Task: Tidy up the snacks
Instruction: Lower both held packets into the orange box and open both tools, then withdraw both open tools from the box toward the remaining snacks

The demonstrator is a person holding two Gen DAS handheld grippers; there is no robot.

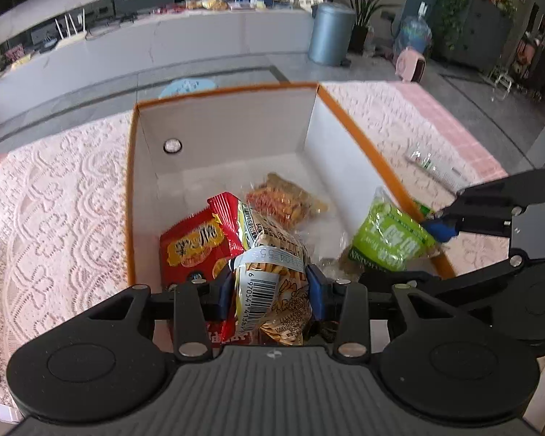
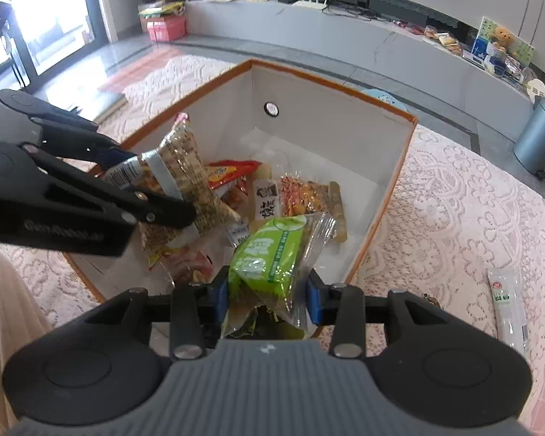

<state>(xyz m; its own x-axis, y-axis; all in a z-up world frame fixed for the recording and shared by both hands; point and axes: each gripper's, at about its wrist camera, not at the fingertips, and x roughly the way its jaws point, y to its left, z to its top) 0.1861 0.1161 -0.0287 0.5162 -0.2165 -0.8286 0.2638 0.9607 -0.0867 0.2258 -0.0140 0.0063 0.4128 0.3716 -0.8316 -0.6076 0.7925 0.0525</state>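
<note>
Snacks sit in and over an open white box with orange rim (image 1: 348,123), which rests on a pink lace tablecloth (image 1: 54,196)

Left gripper (image 1: 269,290): blue pads clamped on a clear packet of stick snacks (image 1: 272,272), barcode label facing the camera. Packet is held above the near left part of the box. From the right wrist view the same packet (image 2: 183,167) hangs tilted over the box's left wall, pinched at its end.

Right gripper (image 2: 269,290): pads closed on a green packet (image 2: 269,250) with a clear crinkled edge, held over the near right edge of the box. In the left wrist view this green packet (image 1: 388,236) hangs just inside the right wall, gripped from the right.

Box contents, on the floor:
- red packet with yellow label (image 1: 194,250), near left, partly under the held stick packet
- clear bag of orange-brown pieces (image 1: 287,203), toward the middle
- further small wrappers beneath, too crumpled to tell apart

Outside the box: one long white sachet (image 2: 508,309) lies flat on the tablecloth, well apart to the right. Round metal fitting (image 1: 172,145) is set in the box's far wall
</note>
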